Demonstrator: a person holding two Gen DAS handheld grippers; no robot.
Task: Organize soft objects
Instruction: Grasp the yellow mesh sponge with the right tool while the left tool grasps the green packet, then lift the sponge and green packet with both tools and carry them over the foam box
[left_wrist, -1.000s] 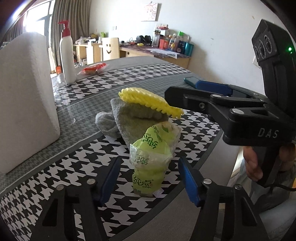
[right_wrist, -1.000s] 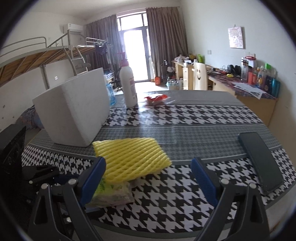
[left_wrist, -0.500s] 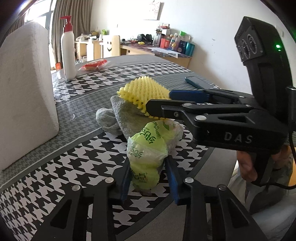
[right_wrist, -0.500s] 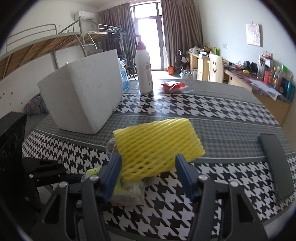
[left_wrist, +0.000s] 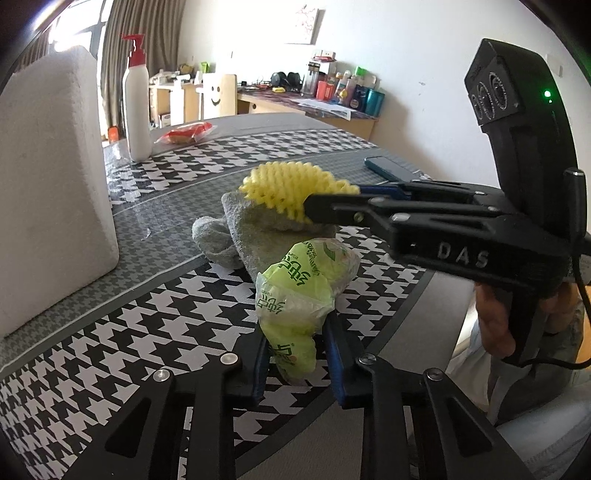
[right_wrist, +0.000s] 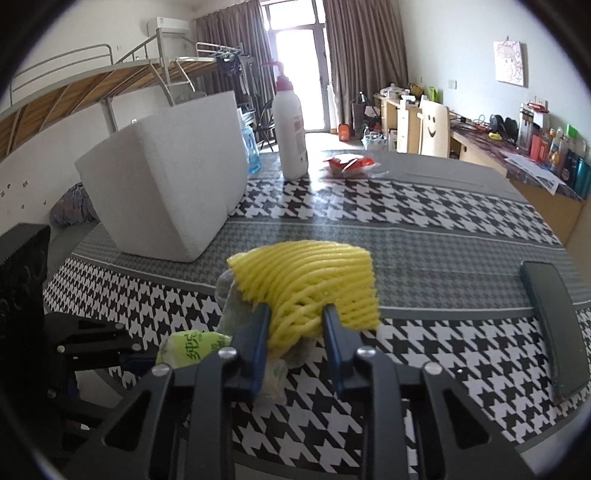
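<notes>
The left gripper's (left_wrist: 297, 363) blue fingers (left_wrist: 258, 363) are closing on the near end of the green tissue packet (left_wrist: 301, 291), which sits pinched between them, pads pressing its wrapper. The right gripper's (right_wrist: 295, 332) fingers (right_wrist: 334, 334) are likewise closing, already biting into the near edge of the yellow foam fruit net (right_wrist: 310, 277) so that it bunches up between them. The net lies on a grey sock (left_wrist: 255, 229), just beyond the left fingers' packet; all three soft things are heaped together at the near edge of the houndstooth surface (right_wrist: 424, 206).

To my eye this is the grasping step, both pickups at once. Next comes lifting each piece clear of the heap and carrying it somewhere, most likely toward the white foam box (right_wrist: 166, 177) standing further out and to the left of both pairs of fingers. The net is squashy, so the grip must hold without it slipping free, and the sock may drag along.

Much of the sock is hidden under the net and packet. I can't see the box's opening or what's inside. The dark phone (right_wrist: 554, 325), off to the right of the right fingers, runs out past the surface's edge.
</notes>
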